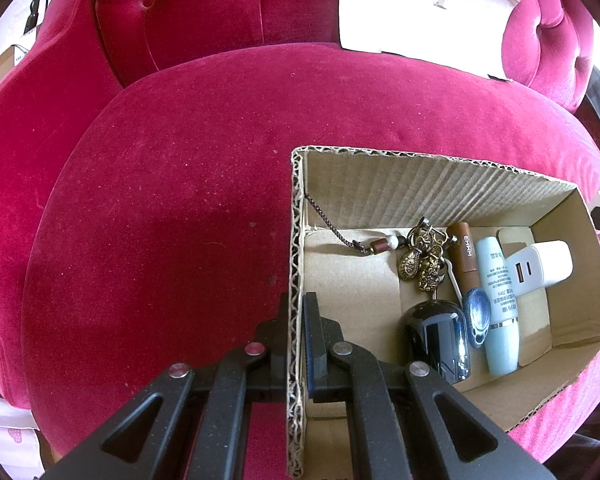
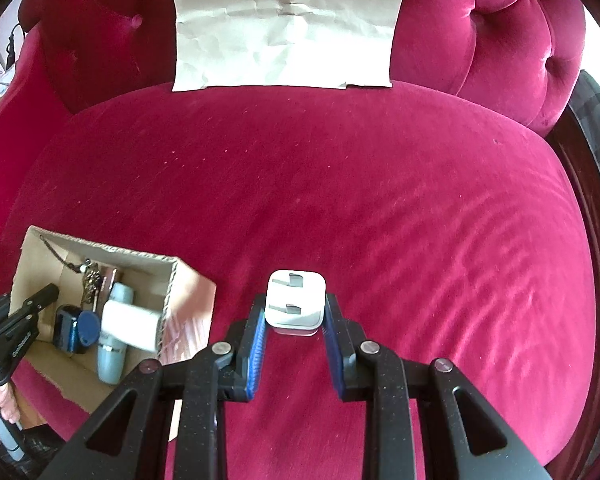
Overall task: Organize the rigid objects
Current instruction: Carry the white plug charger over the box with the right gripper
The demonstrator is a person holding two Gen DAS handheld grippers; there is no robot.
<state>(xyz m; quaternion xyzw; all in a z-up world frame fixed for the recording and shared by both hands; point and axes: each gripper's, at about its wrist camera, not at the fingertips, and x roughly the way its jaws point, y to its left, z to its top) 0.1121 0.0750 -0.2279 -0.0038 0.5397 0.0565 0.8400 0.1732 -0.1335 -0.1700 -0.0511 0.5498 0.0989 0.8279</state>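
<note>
My left gripper (image 1: 296,308) is shut on the left wall of an open cardboard box (image 1: 296,240) on the red velvet seat. Inside lie a bead chain with brass charms (image 1: 420,260), a brown tube (image 1: 464,252), a pale blue tube (image 1: 500,304), a white charger (image 1: 540,268), a blue oval stone (image 1: 478,316) and a dark shiny rounded object (image 1: 436,336). My right gripper (image 2: 296,312) is shut on a white plug adapter (image 2: 296,298), prongs facing away, just above the seat, right of the box (image 2: 172,280).
A sheet of pale paper (image 2: 288,24) leans against the tufted red backrest (image 2: 500,40). The seat cushion (image 2: 380,200) spreads wide to the right of the box. The left gripper and the hand holding it (image 2: 4,340) show at the right wrist view's left edge.
</note>
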